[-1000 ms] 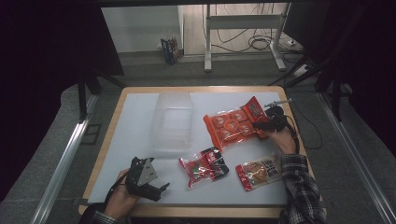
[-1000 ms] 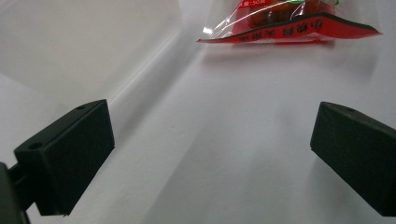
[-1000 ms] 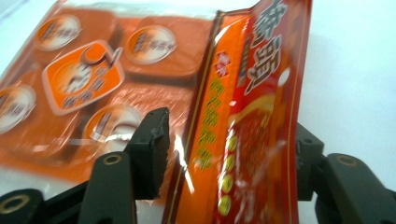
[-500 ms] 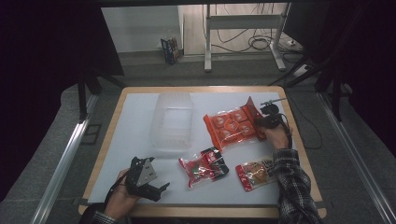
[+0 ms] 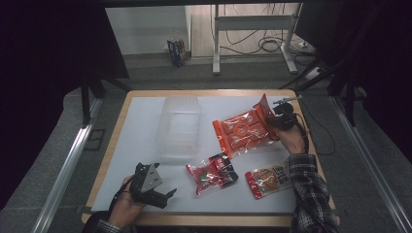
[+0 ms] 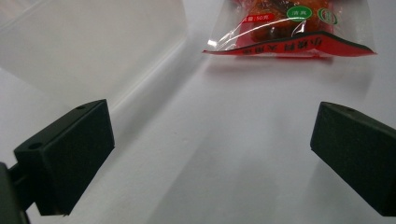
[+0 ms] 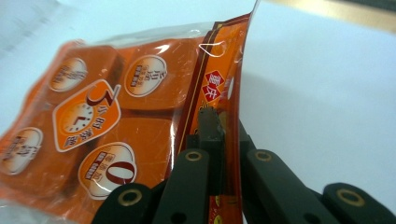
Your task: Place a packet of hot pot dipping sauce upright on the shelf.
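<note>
Change since 1 s ago: the right gripper (image 5: 273, 118) has drawn slightly toward the upper part of the frame, and the right edge of the orange snack packet (image 5: 243, 132) now stands up higher off the table; the left gripper (image 5: 154, 193) and the other packets lie as they did.
Right gripper: in the high view it sits right of centre, near the table's right edge, held by the person's hand (image 5: 291, 136) in a plaid sleeve. In the right gripper view (image 7: 223, 140) its 2 black jaws are pressed together on the red-and-orange sealed edge of the packet (image 7: 93, 126), gripping it.
Orange snack packet: centre-right of the high view, its left part flat on the white tabletop (image 5: 141, 126), its right edge lifted at the gripper. A clock emblem and a large 0 show on its front in the right gripper view.
Left gripper: lower left of the high view, resting low over the table's near edge. In the left gripper view its 2 jaws stand wide apart with nothing between them, bare white surface below.
Red snack packet: lower centre of the high view (image 5: 212, 173), flat on the table, to the right of the left gripper; its bottom seam shows at the top of the left gripper view (image 6: 299, 32).
Tan snack packet (image 5: 268, 178): lower right of the high view, just beside the plaid sleeve.
Clear plastic container (image 5: 180, 126): upper centre-left of the high view, to the left of the orange packet and apart from it.
</note>
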